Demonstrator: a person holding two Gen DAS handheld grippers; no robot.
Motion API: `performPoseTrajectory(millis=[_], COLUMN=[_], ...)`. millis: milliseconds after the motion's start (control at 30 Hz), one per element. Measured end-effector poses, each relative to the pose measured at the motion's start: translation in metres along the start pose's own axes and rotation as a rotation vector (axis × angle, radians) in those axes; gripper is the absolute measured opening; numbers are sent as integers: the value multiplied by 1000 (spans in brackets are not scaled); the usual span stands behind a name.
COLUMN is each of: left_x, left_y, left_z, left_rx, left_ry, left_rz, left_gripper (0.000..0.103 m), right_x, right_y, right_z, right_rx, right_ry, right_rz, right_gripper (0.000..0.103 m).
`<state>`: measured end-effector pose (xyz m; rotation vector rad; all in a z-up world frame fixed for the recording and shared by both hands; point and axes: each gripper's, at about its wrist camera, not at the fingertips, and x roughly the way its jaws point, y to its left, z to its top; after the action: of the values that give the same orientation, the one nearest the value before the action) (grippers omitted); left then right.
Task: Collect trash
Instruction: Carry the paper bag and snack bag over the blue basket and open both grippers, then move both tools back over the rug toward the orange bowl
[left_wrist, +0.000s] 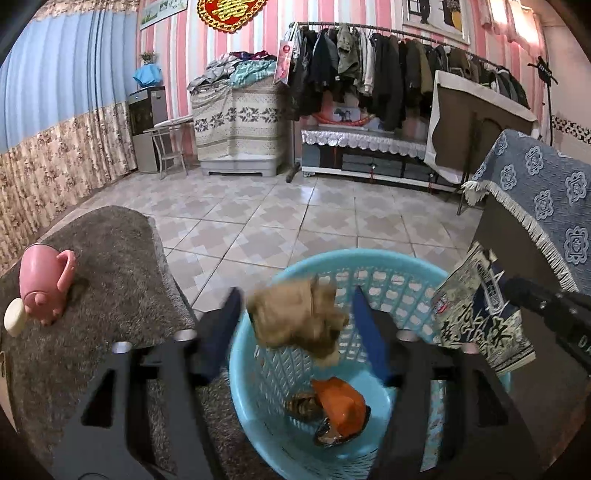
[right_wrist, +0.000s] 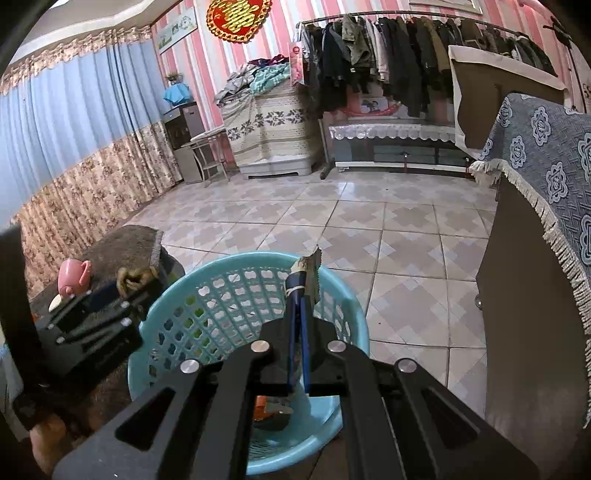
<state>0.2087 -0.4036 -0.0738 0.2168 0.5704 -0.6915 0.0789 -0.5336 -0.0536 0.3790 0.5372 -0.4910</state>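
Observation:
A light blue plastic basket (left_wrist: 255, 384) stands on the tiled floor, also in the right wrist view (right_wrist: 192, 295). My left gripper (left_wrist: 295, 314) is open above it; a crumpled brown paper wad (left_wrist: 295, 317) is blurred between the spread fingers, over the basket. Orange and dark trash (left_wrist: 340, 406) lies on the basket bottom. My right gripper (right_wrist: 301, 280) is shut on a flat blue-and-white printed wrapper (right_wrist: 308, 267), held over the basket's far rim. The wrapper shows at the right of the left wrist view (left_wrist: 480, 314).
A grey shaggy-covered table (left_wrist: 110, 266) at the left carries a pink mug (left_wrist: 44, 284) on its side and a white lid (left_wrist: 14, 317). A cabinet with a blue patterned cloth (left_wrist: 546, 199) stands at the right. Clothes rack (left_wrist: 388, 70) and tiled floor lie beyond.

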Motion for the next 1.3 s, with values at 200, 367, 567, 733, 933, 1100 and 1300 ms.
performPoseTrajectory(millis=[200, 367, 567, 733, 933, 1100, 1300], left_x=[-15, -31, -40, -41, -48, -61, -85], left_y=[24, 53, 82, 100, 104, 109, 120], left_z=[3, 5, 8, 10, 16, 19, 24], left_rx=[-30, -68, -131, -191, -195, -204, -195], left_ry=[-42, -80, -89, -77, -77, -86, -110], left_rz=[64, 144, 177, 182, 203, 210, 237], left_gripper=[87, 94, 97, 97, 97, 97, 97], right_x=[2, 3, 9, 13, 7, -2, -11], right_y=[16, 29, 48, 62, 64, 70, 83], right_z=[-2, -4, -8, -11, -8, -7, -5], right_rx=[-51, -67, -120, -167, -180, -196, -206], right_ry=[8, 2, -6, -5, -35, -65, -89], right_rz=[-8, -14, -70, -115, -157, -188, -154], right_gripper=[3, 3, 5, 58, 83, 91, 91])
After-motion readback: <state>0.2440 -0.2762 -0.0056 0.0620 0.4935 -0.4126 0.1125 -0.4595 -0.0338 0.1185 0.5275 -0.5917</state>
